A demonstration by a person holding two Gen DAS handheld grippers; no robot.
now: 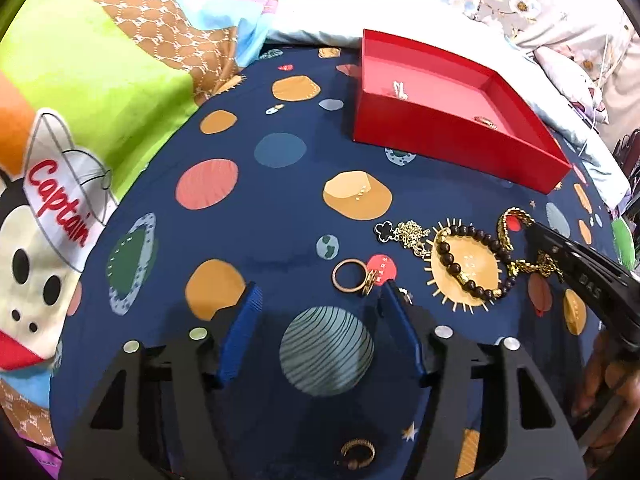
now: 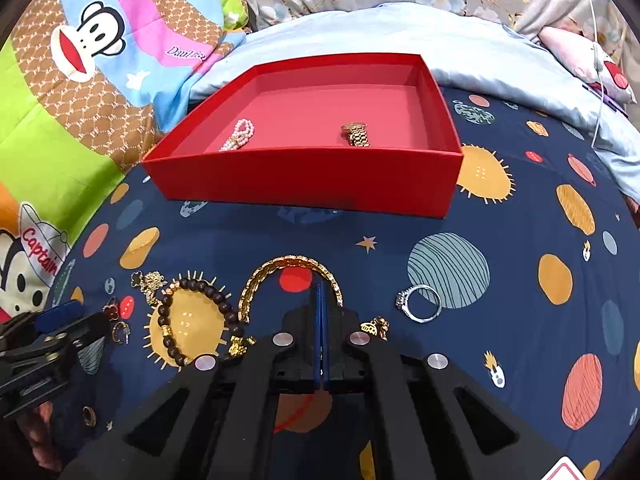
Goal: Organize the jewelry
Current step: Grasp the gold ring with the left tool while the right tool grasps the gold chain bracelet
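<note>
The gold chain (image 2: 256, 288) runs under the right gripper (image 2: 321, 292); the box (image 1: 448, 148) wall hides most of the watch (image 1: 485, 121).

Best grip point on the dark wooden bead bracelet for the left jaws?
Judging by its pose, take the dark wooden bead bracelet from above, one finger inside the loop, pinching the near-left arc. It lies flat and open, and that arc is farthest from the gold chain at its far right.
</note>
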